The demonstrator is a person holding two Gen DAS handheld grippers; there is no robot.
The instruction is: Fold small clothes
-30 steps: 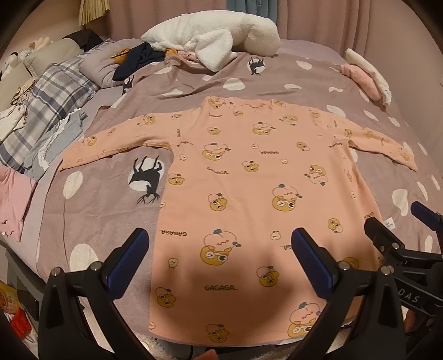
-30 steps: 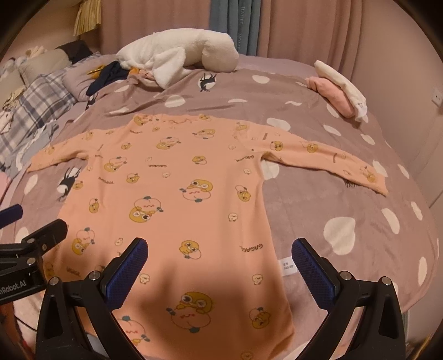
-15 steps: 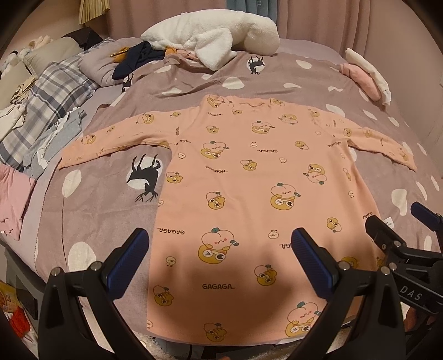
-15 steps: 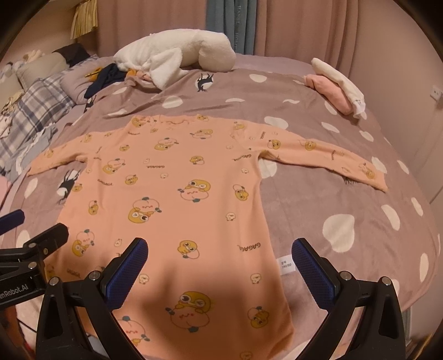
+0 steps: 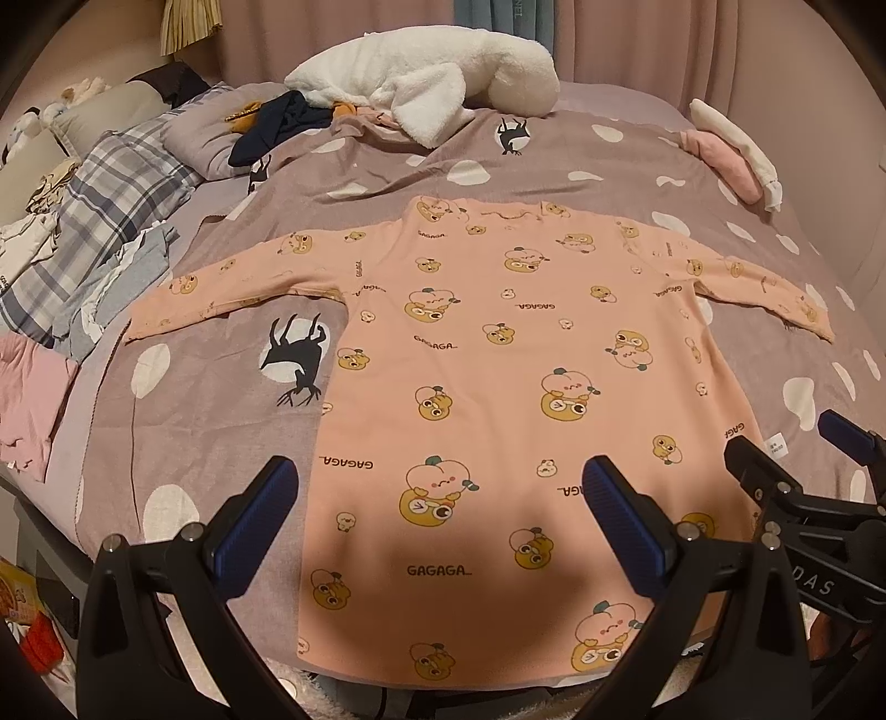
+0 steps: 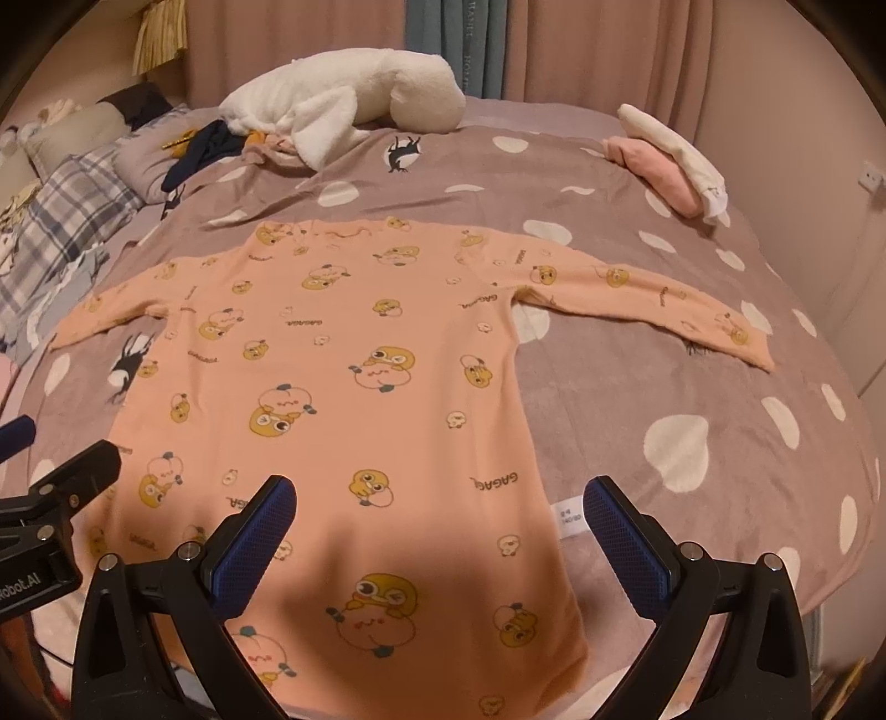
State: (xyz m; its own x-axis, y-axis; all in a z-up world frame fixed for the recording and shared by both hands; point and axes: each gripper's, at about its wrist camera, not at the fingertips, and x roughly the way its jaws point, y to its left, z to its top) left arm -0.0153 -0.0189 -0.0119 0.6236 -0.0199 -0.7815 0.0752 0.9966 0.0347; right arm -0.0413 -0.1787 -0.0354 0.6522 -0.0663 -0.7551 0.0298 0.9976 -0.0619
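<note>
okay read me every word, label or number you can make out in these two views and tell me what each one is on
"GAGAGA..." is printed repeatedly across the peach long-sleeved cartoon-print top.
"DAS" is on the black body of the right gripper, cut off at the edge.
"obot.AI" is on the black body of the left gripper, its start cut off.
The small white tag at the top's side seam carries print too small to read.
The lettering on the teal curtain is too blurred.

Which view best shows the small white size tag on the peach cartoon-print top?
The right wrist view: the white size tag lies near centre, print faintly visible. In the left wrist view, it is smaller, at the right edge.
</note>
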